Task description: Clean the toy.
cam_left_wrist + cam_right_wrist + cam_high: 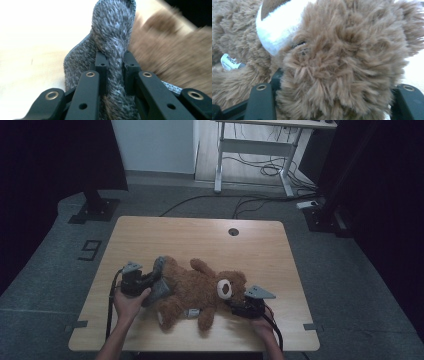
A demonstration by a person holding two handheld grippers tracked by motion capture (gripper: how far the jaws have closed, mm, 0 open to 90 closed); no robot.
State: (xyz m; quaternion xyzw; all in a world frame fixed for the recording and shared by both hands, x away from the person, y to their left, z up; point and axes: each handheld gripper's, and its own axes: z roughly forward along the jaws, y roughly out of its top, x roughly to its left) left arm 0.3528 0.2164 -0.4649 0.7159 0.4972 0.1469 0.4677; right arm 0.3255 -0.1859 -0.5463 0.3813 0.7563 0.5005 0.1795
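Grey knitted cloth (110, 50) sat clenched between the jaws of the left gripper (150, 282) at the teddy bear's (195, 292) lower body, its weave plain from the left gripper view. Lying mid-table (150, 232), the bear had its head grasped by the right gripper (239, 306); the right gripper view revealed a white label (229, 62).

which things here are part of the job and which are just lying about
In the job: teddy bear, grey knit garment pinched by the left gripper, right gripper clamped on the bear's head.

Lying about: table with its round hole, white desk, floor cables.
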